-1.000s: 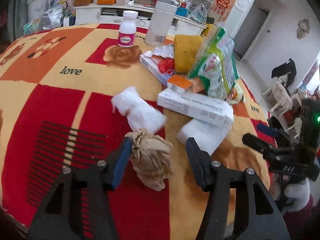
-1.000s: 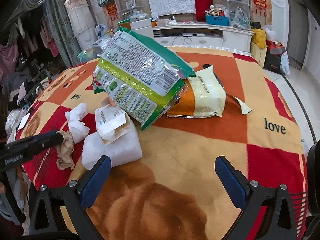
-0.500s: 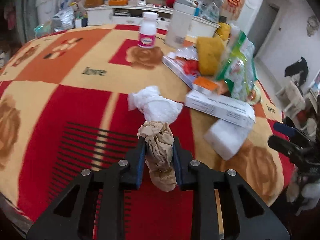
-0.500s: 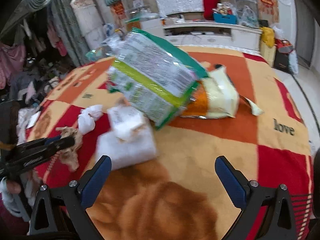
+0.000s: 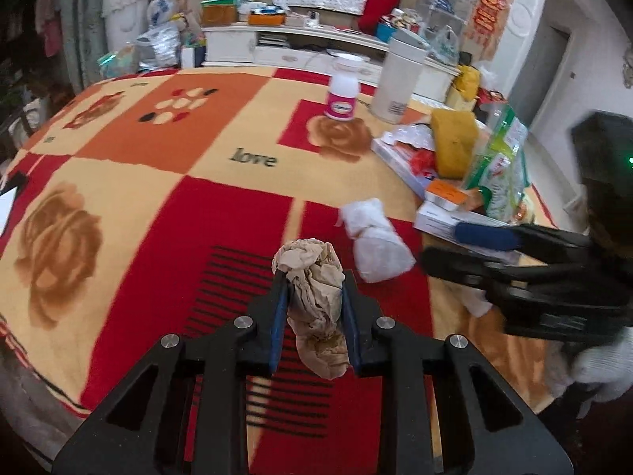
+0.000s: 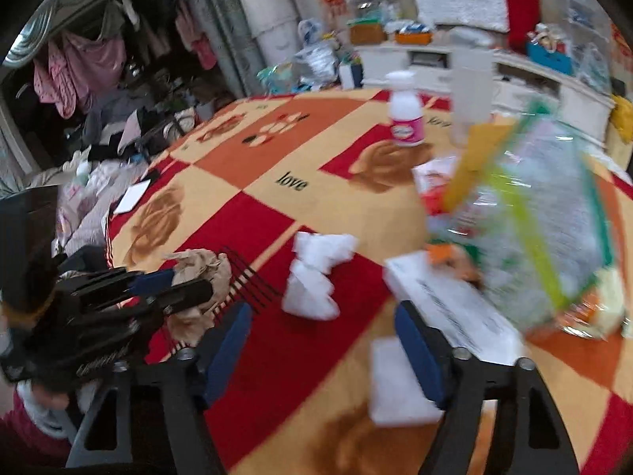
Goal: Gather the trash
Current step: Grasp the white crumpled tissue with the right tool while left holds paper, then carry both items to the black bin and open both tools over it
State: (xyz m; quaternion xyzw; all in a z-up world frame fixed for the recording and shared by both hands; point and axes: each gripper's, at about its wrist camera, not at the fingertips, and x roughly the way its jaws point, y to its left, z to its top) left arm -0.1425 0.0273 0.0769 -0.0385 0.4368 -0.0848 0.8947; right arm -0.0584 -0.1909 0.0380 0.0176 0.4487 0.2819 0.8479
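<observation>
The left gripper [image 5: 314, 318], wide around the brown wad [image 5: 314, 297] a second ago, has since closed, and its jaws now pinch the wad between the blue pads with the crumpled top poking out above them and a tail hanging below. The wad looks lifted a little off the blanket [image 5: 178, 206], though the left view cannot settle that. One piece of trash seems secured, then, and I judge the next need is somewhere to drop it; no bin shows in either view. The right gripper [image 6: 322, 350] has swung from the open blanket toward the left side, its jaws narrower than before but open and holding nothing. The white tissue [image 6: 318, 277] lies just ahead of them, a likely next pick. The right view shows the left gripper side-on, with the wad bulging past its fingers, plus the foam block [image 6: 399, 384] near the right finger. The left view alone gives the pill bottle [image 5: 343, 93], sponge [image 5: 453, 142] and white box [image 5: 447, 219] sharply; the right view is blurred.
</observation>
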